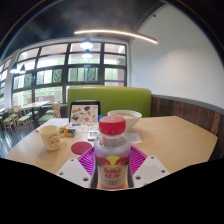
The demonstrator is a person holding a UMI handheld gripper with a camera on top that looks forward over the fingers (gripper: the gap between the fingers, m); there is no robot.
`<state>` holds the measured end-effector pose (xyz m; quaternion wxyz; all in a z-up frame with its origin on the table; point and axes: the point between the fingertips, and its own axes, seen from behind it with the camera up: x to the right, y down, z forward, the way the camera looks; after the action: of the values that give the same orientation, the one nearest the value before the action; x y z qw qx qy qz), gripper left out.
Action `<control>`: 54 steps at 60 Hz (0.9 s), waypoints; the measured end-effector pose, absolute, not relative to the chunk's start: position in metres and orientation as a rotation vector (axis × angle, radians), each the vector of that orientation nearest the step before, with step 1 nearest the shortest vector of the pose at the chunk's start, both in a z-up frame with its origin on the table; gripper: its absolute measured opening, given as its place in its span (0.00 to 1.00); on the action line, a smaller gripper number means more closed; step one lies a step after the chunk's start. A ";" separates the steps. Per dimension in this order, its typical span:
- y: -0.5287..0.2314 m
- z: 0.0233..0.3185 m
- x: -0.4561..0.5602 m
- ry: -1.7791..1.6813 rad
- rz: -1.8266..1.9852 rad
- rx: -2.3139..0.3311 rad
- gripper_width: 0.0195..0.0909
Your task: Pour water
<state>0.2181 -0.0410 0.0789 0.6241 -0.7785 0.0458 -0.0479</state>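
Between the two fingers of the gripper (113,163) we are seeing a small plastic bottle (113,158) with a pink cap (113,125) and a pink label. The purple pads (89,158) are lying close against both its sides, so we are judging that the fingers are closed on the bottle, though a thin gap cannot be excluded. The cap is looking closed, so we are thinking it needs to come off before any water can run out.

Beyond the fingers, on the wooden table (175,135), a yellow cup (49,137) is standing to one side of the bottle, and a white bowl (125,117) is standing further back, near a small upright sign (84,115). A pink round lid (81,148) is lying just beside the bottle. We cannot tell which vessel is the target; the cup is seeming more probable.

To do this step well, we are advising a firm grip on the bottle's middle, a slow tilt, and the neck brought right over the vessel's rim.

For moving, the table is offering open room on the side away from the cup. The lid and the cup are the near obstacles, and the table edge is close under the fingers.
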 end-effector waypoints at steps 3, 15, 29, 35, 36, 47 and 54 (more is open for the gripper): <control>-0.040 0.079 0.218 0.092 -0.118 -1.777 0.29; -0.026 0.079 0.223 0.054 -0.228 -1.802 0.24; 0.036 0.163 0.180 -0.392 -0.714 -1.708 0.24; 0.064 0.197 0.144 -0.706 -0.997 -1.585 0.24; 0.073 0.197 0.134 -0.751 -1.052 -1.557 0.24; 0.118 0.175 0.072 -1.347 -1.602 -1.160 0.24; 0.131 0.163 0.055 -1.582 -1.810 -0.881 0.24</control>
<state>0.0547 0.1310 0.1629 0.2865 -0.3298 -0.5920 -0.6773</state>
